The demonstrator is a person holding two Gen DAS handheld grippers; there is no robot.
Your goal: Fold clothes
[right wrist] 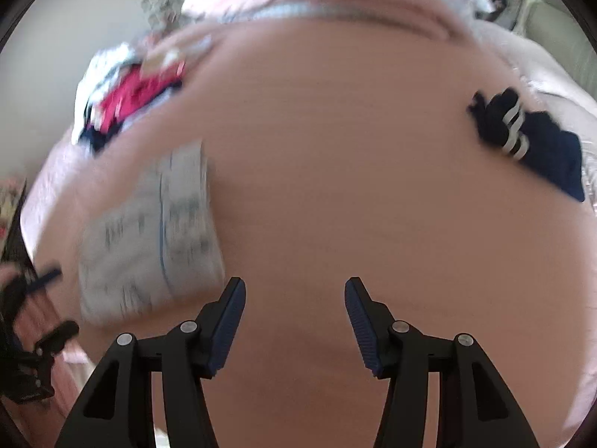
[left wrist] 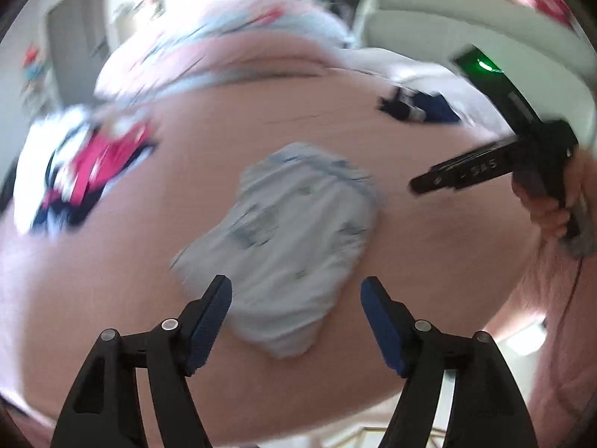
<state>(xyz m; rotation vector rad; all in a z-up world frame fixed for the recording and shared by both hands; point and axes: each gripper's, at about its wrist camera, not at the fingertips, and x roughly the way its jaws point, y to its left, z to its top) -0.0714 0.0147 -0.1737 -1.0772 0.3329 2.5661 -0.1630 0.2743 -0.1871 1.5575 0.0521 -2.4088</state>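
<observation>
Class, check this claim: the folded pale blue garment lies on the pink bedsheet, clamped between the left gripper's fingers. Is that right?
Not quite. The pale blue garment does lie on the pink bedsheet, but the left gripper is open above it, gripping nothing, as the left wrist view shows.

Pink-sheeted bed (left wrist: 261, 119), pale wall (right wrist: 56, 37), grey door (left wrist: 74, 37) beyond.

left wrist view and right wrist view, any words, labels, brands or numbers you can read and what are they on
"SAS", or close to it: pale letters, seen upside down and blurred, on the black body of the right hand-held gripper in the left wrist view; a guess, not a sure reading.
Dark marks on the light blue garment: print too blurred to tell whether it is text.
Pile of clothes: nothing readable.
Right wrist view: no readable text.
</observation>
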